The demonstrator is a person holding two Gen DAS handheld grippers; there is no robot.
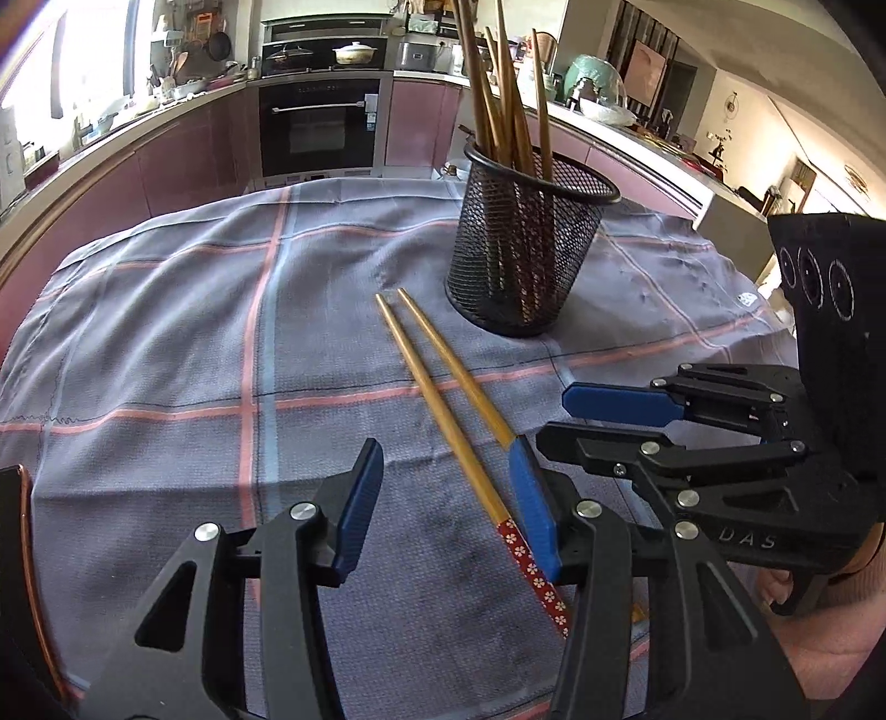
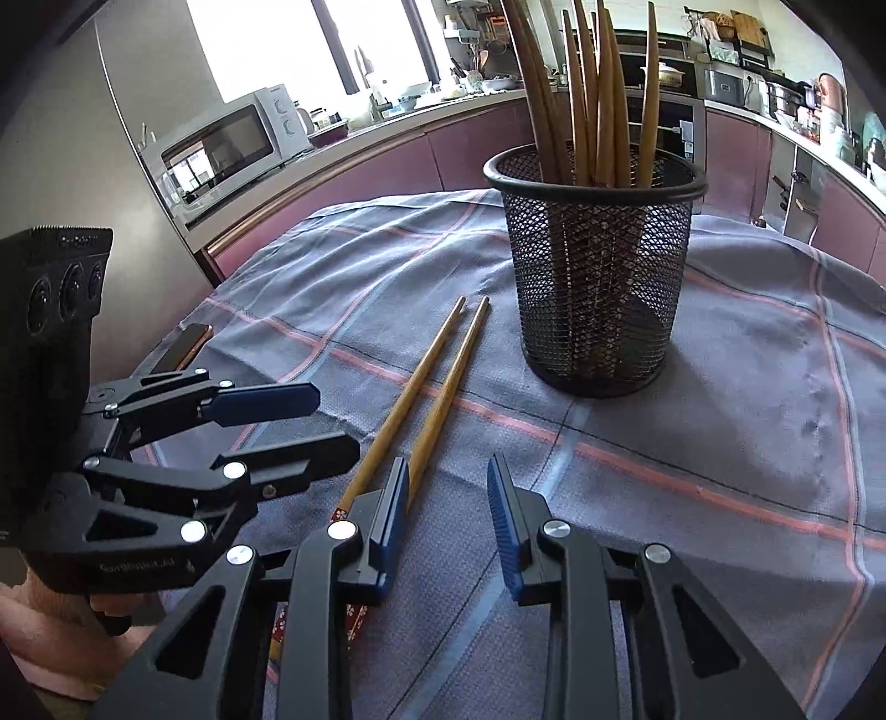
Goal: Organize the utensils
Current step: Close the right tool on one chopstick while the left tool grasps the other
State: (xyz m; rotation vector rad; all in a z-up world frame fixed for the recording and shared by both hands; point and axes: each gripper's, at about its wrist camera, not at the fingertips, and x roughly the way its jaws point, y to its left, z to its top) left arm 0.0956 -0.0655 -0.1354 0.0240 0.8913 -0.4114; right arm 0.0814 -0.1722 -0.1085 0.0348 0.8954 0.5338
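Bamboo chopsticks (image 1: 443,387), red flowered ends, beside mesh holder (image 1: 526,243)

A grey checked cloth (image 1: 166,332) with pink lines covers the bench. Behind it stand a black oven (image 1: 318,130) and pink cabinets (image 1: 421,124). A white microwave (image 2: 232,138) sits near the window (image 2: 266,39).

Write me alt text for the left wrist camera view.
Two chopsticks lie side by side on a plaid tablecloth, between the open left gripper and a black mesh holder of upright chopsticks. The right gripper hovers open alongside.
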